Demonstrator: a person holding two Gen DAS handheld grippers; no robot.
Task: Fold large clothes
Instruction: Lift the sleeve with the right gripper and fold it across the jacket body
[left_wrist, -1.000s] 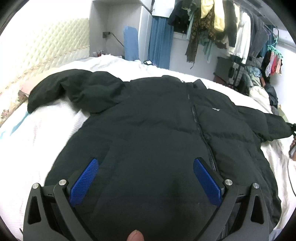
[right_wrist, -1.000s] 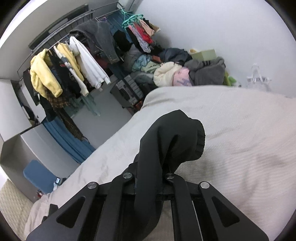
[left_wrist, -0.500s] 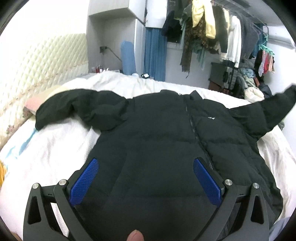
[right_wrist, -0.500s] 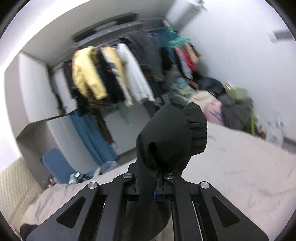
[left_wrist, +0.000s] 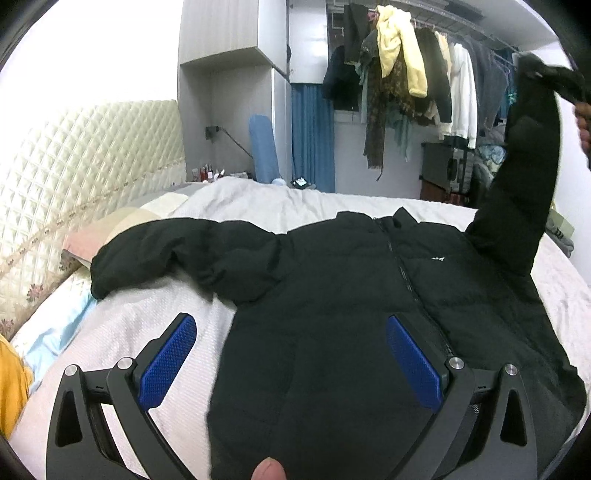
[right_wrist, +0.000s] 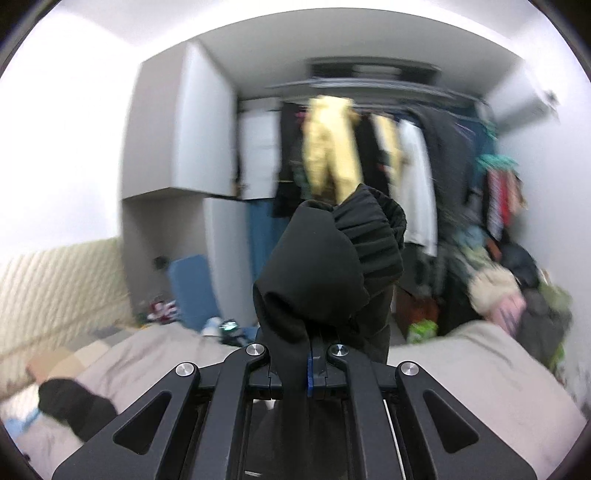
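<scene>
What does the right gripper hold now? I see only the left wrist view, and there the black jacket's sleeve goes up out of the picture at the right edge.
Observer: The right gripper is shut on the sleeve just behind its ribbed cuff; the cuff flops over above the jaws.
Operator: Is the cuff itself clamped?
Observer: No, the smooth fabric below the cuff is what sits between the blue pads.
Operator: Can that view see the other sleeve?
Observer: Yes, its black end lies on the bed cover, low at the left.
</scene>
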